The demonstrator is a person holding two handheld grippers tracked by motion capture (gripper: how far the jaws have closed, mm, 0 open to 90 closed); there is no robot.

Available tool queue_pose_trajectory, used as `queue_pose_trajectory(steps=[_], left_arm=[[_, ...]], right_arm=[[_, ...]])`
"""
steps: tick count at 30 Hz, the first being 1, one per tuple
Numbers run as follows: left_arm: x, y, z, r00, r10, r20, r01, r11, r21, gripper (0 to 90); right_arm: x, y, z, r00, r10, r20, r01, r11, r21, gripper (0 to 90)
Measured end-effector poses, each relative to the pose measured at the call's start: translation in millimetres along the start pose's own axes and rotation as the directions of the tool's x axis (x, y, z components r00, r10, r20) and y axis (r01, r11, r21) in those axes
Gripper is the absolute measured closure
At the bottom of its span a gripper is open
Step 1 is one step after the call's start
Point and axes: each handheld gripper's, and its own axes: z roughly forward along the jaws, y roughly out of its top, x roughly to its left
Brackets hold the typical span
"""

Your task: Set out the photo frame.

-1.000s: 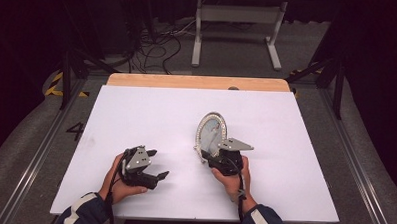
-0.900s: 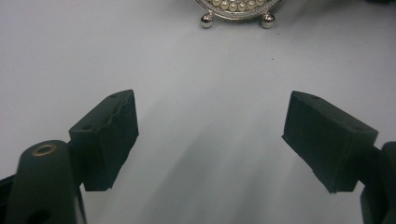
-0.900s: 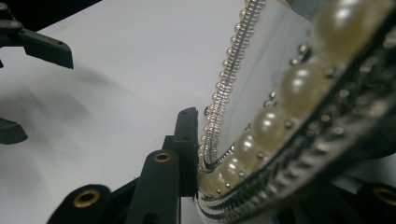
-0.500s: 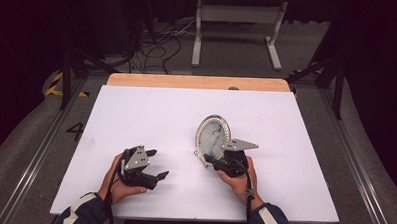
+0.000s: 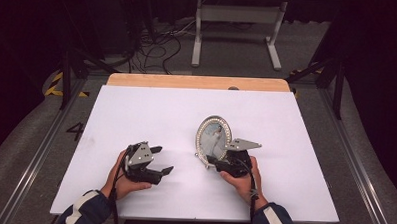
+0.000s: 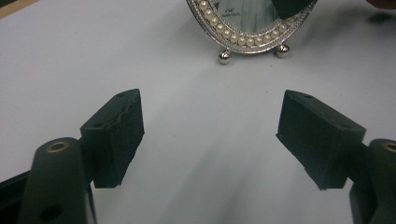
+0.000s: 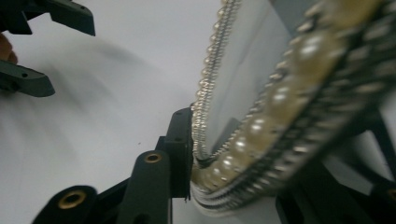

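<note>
2 pads of right hand-held gripper point(image 7: 219, 186) around oval frame point(image 5: 213, 137).

picture frame point(image 5: 213, 139): showing a silver oval rim lined with a row of cream pearls, around a pale grey-blue picture
frame feet point(image 6: 224, 57): shining silver, ball-shaped
left gripper point(image 5: 159, 159): showing black jaws and a grey plate on top
right gripper point(image 5: 219, 161): showing a black body under a grey three-cornered plate
table point(image 5: 151, 110): lying plain white, with a light wood strip at the far edge
sleeves point(image 5: 85, 211): showing dark blue with white stripes
</note>
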Motion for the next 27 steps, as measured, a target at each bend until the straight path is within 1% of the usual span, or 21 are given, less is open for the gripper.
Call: queue_pose_trajectory(steps=[1,2,3,5,7,9,10,11,13,15,16,17,18,20,21,23,25,27], left_arm=[[1.6,1.8,2.5,1.0000,0.002,0.005,-0.002,1.0000,0.001,23.5],[3.0,3.4,4.9,0.9998,0.003,0.018,-0.003,1.0000,0.002,24.3],[4.1,5.0,7.5,0.9993,0.001,0.037,-0.001,1.0000,0.007,25.8],[5.2,8.9,13.3,0.9986,0.000,0.052,-0.001,0.9999,0.013,26.0],[6.8,14.6,21.2,0.9971,-0.010,0.076,0.009,0.9999,0.012,25.9],[7.8,20.7,29.2,0.9970,-0.004,0.078,0.003,0.9999,0.012,24.2],[8.7,23.8,33.5,0.9961,-0.006,0.088,0.005,0.9999,0.014,23.8],[9.6,26.0,36.7,0.9958,0.000,0.092,-0.001,0.9999,0.016,23.0],[10.8,30.5,45.1,0.9959,0.016,0.089,-0.017,0.9998,0.014,23.4],[13.5,35.2,54.0,0.9955,0.008,0.094,-0.010,0.9998,0.017,23.1],[14.7,37.1,57.0,0.9951,0.000,0.099,-0.001,1.0000,0.007,22.7],[15.7,38.4,58.8,0.9943,-0.009,0.106,0.009,1.0000,0.000,22.4],[17.1,40.3,61.0,0.9943,-0.009,0.106,0.009,0.9999,-0.007,22.4],[20.9,44.3,66.5,0.9933,-0.013,0.115,0.014,0.9998,-0.011,22.2],[22.2,45.9,68.9,0.9924,-0.014,0.122,0.016,0.9998,-0.014,22.9],[23.9,47.9,73.2,0.9914,-0.026,0.129,0.028,0.9995,-0.016,23.1],[24.5,49.0,77.7,0.9918,-0.020,0.127,0.022,0.9995,-0.021,24.0],[25.0,49.5,82.0,0.9891,-0.021,0.146,0.022,0.9997,-0.004,23.9]], right_arm=[[0.0,1.5,-3.9,0.9999,0.004,0.010,-0.004,1.000,0.001,61.6],[-0.5,2.4,-8.6,0.9998,0.011,0.015,-0.011,1.000,-0.009,57.2],[-0.2,2.7,-13.3,0.9996,0.023,0.014,-0.022,1.000,-0.012,55.1],[1.1,1.1,-19.9,0.9998,0.015,0.009,-0.015,1.000,-0.010,52.2],[3.0,-3.0,-26.6,0.9995,-0.012,0.030,0.012,1.000,0.001,50.6],[4.8,-7.2,-33.4,0.9978,-0.033,0.058,0.033,0.999,0.003,50.9],[5.7,-9.1,-37.4,0.9974,-0.037,0.063,0.037,0.999,-0.002,52.2],[6.6,-10.9,-41.3,0.9970,-0.040,0.066,0.042,0.999,-0.017,54.9],[8.4,-12.4,-49.4,0.9933,-0.061,0.099,0.065,0.997,-0.038,60.7],[8.3,-12.2,-56.0,0.9929,-0.053,0.106,0.061,0.996,-0.072,64.0],[7.7,-11.9,-59.8,0.9919,-0.045,0.119,0.057,0.994,-0.094,67.8],[7.4,-11.5,-61.9,0.9925,-0.036,0.117,0.049,0.993,-0.112,69.5],[7.5,-11.2,-63.1,0.9932,-0.030,0.113,0.044,0.992,-0.119,70.6],[8.8,-10.1,-66.2,0.9917,-0.048,0.119,0.064,0.988,-0.137,76.4],[9.5,-9.8,-68.0,0.9905,-0.053,0.127,0.072,0.987,-0.145,77.4],[10.0,-10.4,-68.9,0.9903,-0.049,0.130,0.068,0.987,-0.148,79.8],[10.3,-10.6,-68.6,0.9908,-0.046,0.127,0.065,0.986,-0.152,79.8],[11.8,-9.9,-68.1,0.9912,-0.052,0.121,0.071,0.984,-0.160,79.5]])
